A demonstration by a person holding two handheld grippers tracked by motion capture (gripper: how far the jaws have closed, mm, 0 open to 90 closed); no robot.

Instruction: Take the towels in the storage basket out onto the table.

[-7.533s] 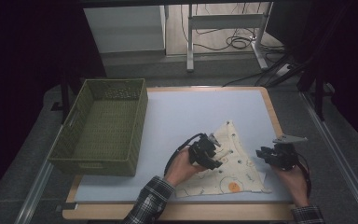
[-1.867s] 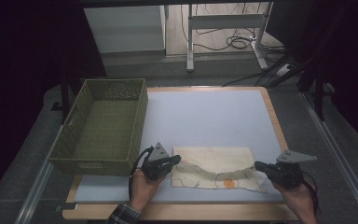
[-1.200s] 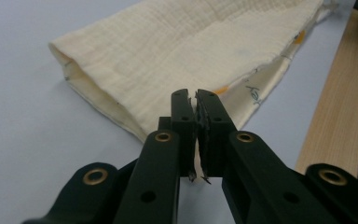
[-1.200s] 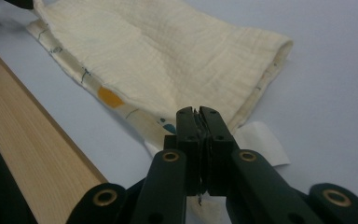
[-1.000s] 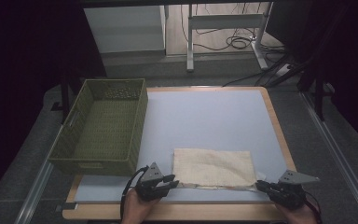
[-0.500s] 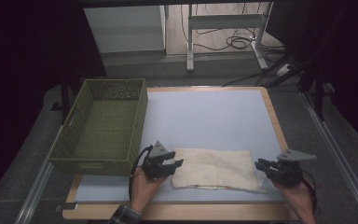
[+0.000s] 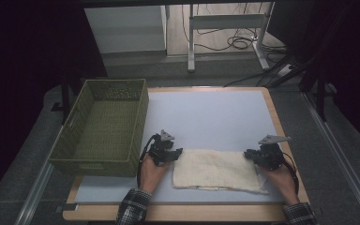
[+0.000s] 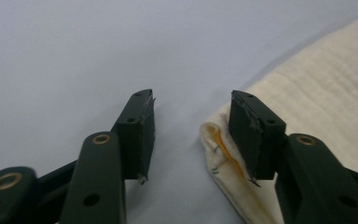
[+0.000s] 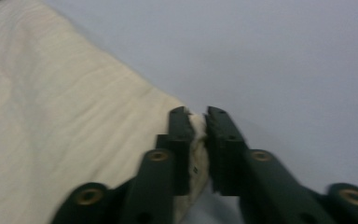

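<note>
A cream cloth lies folded into a narrow strip on the pale blue table, near its front edge. My left gripper is at the cloth's far left corner. In the left gripper view its jaws stand apart, having just been opening. The cloth corner, with an orange mark, lies against the right jaw and is not pinched. My right gripper is at the far right corner. Its jaws have just closed further and pinch the edge of the cloth.
A green woven basket stands on the left of the table, close beside my left hand. The wooden table rim runs along the right. Beyond the far edge are desk legs and cables on the floor.
Both hands moved away from the front edge and carried the cloth's near edge over onto its far edge, halving its depth. The left jaws let go of their corner.
</note>
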